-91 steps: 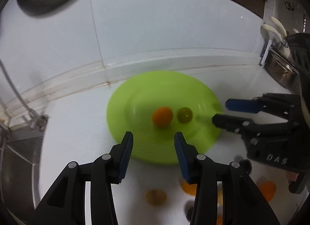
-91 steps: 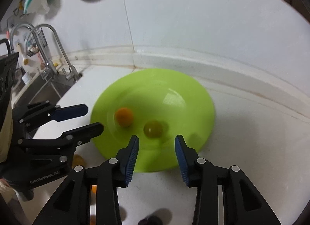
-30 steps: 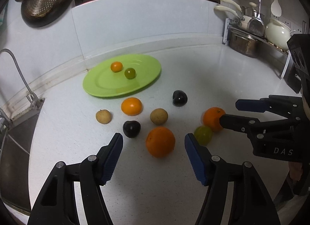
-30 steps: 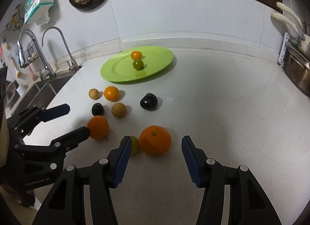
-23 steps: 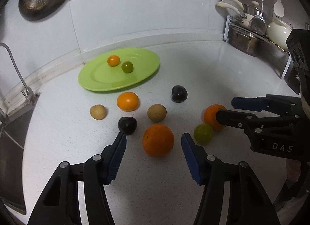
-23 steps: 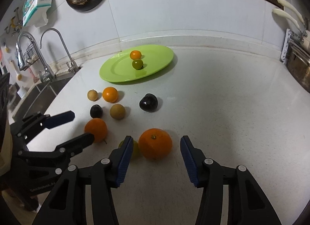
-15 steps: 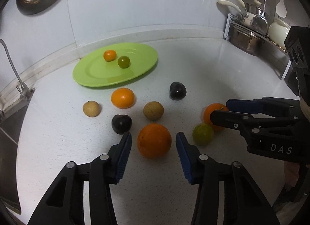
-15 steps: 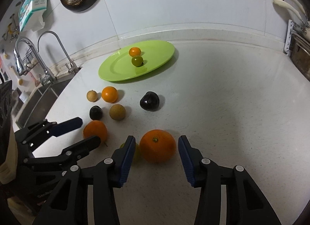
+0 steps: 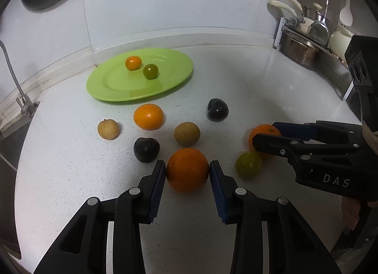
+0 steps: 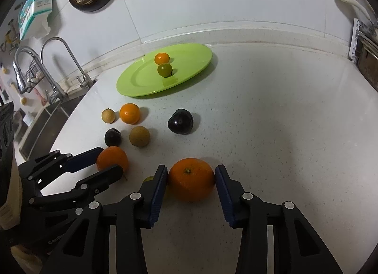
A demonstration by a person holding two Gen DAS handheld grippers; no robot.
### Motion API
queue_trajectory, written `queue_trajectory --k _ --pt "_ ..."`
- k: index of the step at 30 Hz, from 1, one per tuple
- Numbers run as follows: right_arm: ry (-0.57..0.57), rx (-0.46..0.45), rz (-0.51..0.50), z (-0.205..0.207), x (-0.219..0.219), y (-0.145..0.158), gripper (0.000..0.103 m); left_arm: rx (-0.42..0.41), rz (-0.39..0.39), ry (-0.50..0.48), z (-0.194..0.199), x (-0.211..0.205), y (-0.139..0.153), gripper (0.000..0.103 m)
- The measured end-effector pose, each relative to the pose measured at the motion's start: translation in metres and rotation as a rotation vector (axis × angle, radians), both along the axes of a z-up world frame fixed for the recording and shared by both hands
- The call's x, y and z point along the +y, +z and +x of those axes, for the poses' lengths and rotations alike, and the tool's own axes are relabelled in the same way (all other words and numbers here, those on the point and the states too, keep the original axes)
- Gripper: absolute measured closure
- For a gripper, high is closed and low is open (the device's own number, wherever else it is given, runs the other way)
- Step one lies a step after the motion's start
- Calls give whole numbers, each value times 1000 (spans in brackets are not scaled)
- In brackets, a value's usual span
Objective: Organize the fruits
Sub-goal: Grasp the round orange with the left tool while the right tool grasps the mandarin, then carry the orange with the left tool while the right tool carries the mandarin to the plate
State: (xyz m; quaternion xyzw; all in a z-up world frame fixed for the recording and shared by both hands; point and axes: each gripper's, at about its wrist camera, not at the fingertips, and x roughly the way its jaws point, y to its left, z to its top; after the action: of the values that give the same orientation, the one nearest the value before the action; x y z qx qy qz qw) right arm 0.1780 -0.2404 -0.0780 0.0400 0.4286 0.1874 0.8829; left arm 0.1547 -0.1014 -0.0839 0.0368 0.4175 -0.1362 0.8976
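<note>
A lime-green plate at the back of the white counter holds a small orange fruit and a small green one. My left gripper is closing on a large orange that rests on the counter, and both blue pads touch its sides. My right gripper is closing on a second orange, which also sits on the counter with the pads against it. A green fruit lies between the two oranges.
Loose fruit lies between the grippers and the plate: an orange, two tan fruits and two dark plums. A sink with faucets is at the left and a dish rack at the right.
Both grippers pulled back from the plate to the loose fruit. Each one then moved in on an orange, and the jaws narrowed until the pads met the fruit.
</note>
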Motion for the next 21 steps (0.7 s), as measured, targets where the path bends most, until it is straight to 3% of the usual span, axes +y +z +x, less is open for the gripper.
queue_trajectory --k 21 --pt "37 -203 -15 -3 21 62 61 -137 -33 34 1 23 55 65"
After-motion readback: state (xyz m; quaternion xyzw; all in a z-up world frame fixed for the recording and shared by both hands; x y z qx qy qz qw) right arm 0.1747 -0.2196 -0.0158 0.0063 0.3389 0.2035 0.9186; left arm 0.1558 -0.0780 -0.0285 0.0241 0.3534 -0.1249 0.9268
